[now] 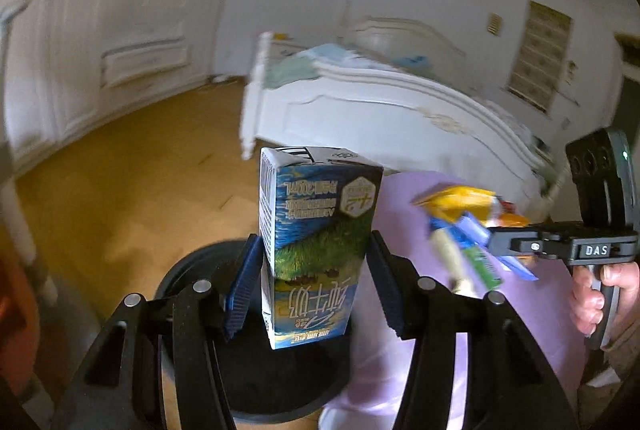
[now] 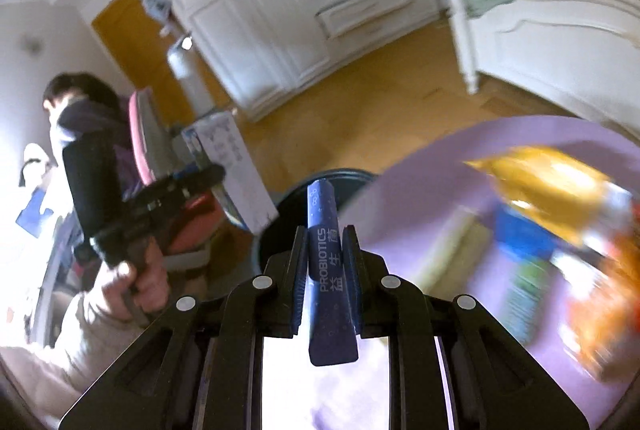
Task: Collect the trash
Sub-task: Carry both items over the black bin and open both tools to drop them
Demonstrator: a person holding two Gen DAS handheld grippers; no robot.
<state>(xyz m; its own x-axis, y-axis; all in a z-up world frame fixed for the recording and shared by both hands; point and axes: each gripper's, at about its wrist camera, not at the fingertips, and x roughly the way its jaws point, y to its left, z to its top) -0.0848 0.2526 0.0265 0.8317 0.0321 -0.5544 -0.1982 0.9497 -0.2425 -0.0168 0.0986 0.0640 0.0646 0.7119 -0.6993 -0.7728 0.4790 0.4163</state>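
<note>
While carrying both finds to the round black bin (image 1: 256, 382): left gripper (image 1: 308, 282) over bin mouth, fingers clamped mid-width on blue-green printed milk carton (image 1: 316, 230), upside down, pads flat on its side faces. Looks staged for a straight drop. Right gripper (image 2: 322, 278) nearly shut, pinching thin dark blue "PROBIOTICS" sachet stick (image 2: 326, 270), tip toward bin rim (image 2: 340, 176). Remaining trash: orange and blue snack wrappers (image 2: 560, 230), blurred, on lilac round table (image 2: 500, 138) beside bin.

Left gripper (image 1: 312, 270) clamps a milk carton (image 1: 316, 238) (printed upside down) above a black bin (image 1: 192, 270); wrappers (image 1: 468, 230) lie right.
</note>
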